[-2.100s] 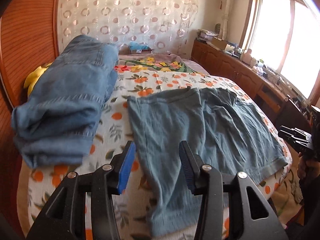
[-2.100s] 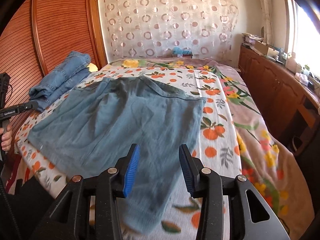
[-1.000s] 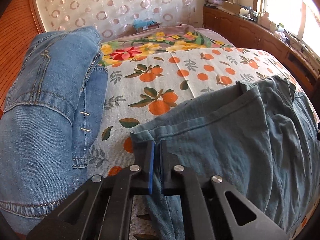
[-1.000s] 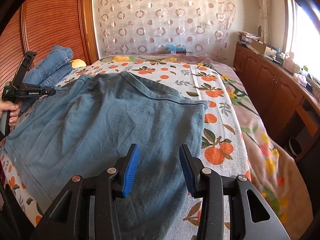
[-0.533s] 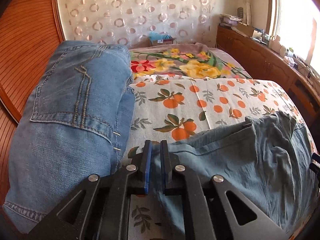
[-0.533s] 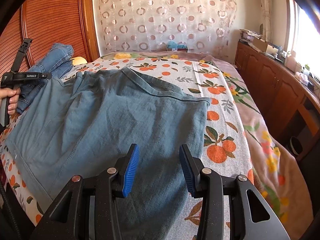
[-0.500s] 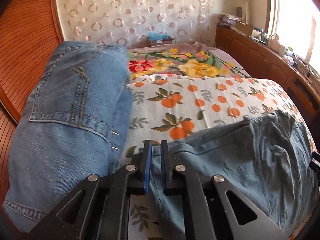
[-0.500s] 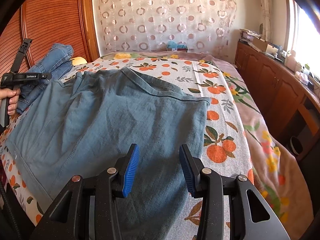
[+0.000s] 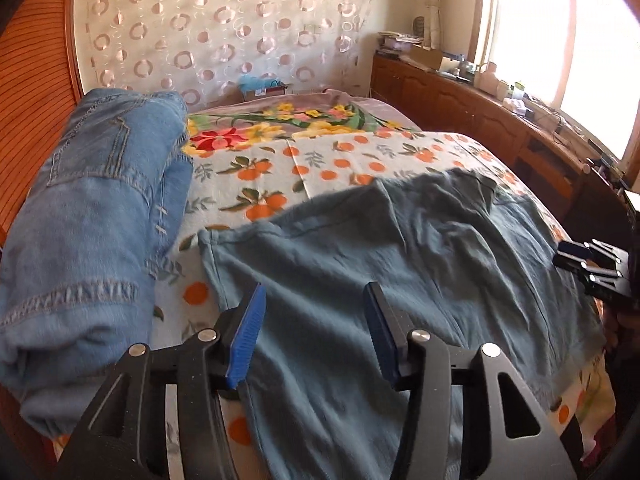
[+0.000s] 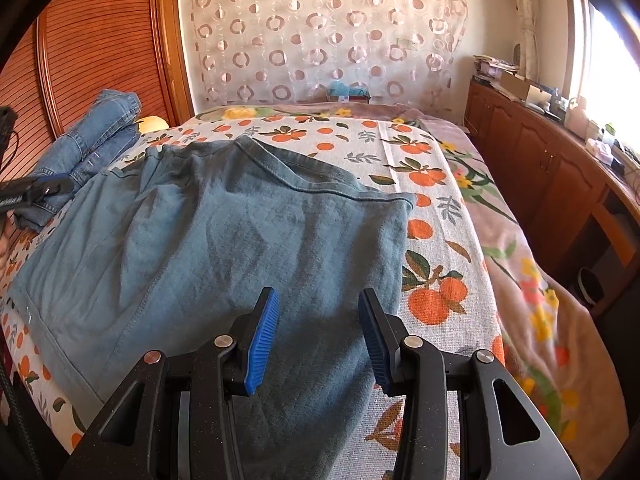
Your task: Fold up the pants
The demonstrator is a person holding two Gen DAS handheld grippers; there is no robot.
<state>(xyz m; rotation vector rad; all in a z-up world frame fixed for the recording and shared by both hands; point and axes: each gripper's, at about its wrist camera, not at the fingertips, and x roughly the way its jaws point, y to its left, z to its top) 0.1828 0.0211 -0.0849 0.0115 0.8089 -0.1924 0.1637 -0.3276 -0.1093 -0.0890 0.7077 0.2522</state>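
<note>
on the orange-print bedspread the grey-blue pants lie flat, waistband at the far side, legs running back toward both grippers and off the near edge. left gripper — jaws just opened, nothing between them — hangs over the cloth's left part, its corner ahead-left. right gripper gapes half-wide, empty, over the right leg. folded jeans crowd the left edge; cabinets stand well apart.

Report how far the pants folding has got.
Done: the teal-grey cotton pants lie spread flat on the orange-print bedspread, with folded blue jeans beside them. In hand: nothing; the left gripper has just opened and the right gripper is open. Left: every fold.
</note>
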